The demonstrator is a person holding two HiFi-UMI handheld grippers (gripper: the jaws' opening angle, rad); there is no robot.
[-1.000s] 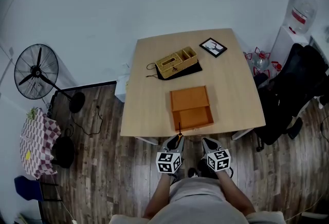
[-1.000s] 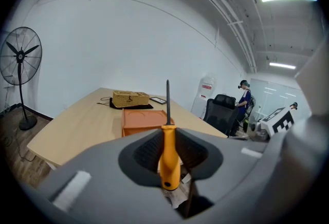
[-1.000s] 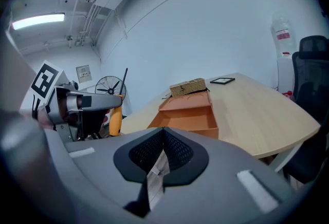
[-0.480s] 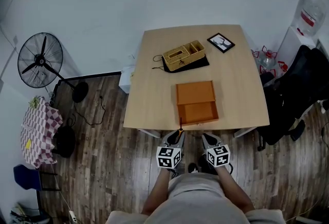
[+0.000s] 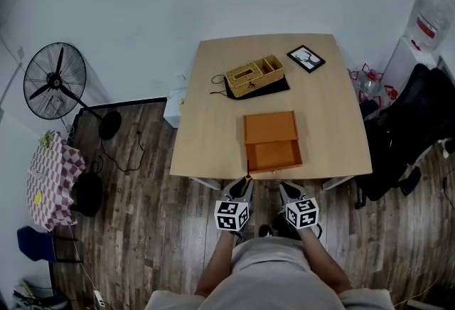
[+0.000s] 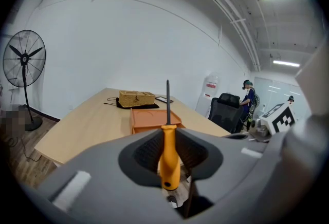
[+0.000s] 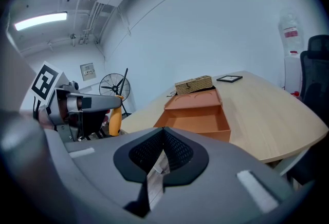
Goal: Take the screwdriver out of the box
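The orange box [image 5: 270,132] lies open on the wooden table [image 5: 206,131], near its front edge; its tray looks empty in the right gripper view [image 7: 198,115]. My left gripper [image 5: 245,185] hovers just off that front edge, shut on the screwdriver [image 6: 168,159]. The orange handle sits between the pads and the dark shaft points up and forward, toward the box [image 6: 149,115]. Beside it on the right, my right gripper [image 5: 283,190] is shut with nothing in it [image 7: 163,131]. It sees the left gripper and the screwdriver handle [image 7: 115,121] at its left.
A wicker basket [image 5: 254,76] on a black cloth and a framed picture [image 5: 306,58] sit at the table's far side. A standing fan [image 5: 53,81] is on the floor to the left. A black office chair [image 5: 409,131] and a water dispenser [image 5: 426,24] stand to the right.
Only the head view has shifted a little. Both grippers stay at the table's front edge, and the left one still holds the screwdriver.
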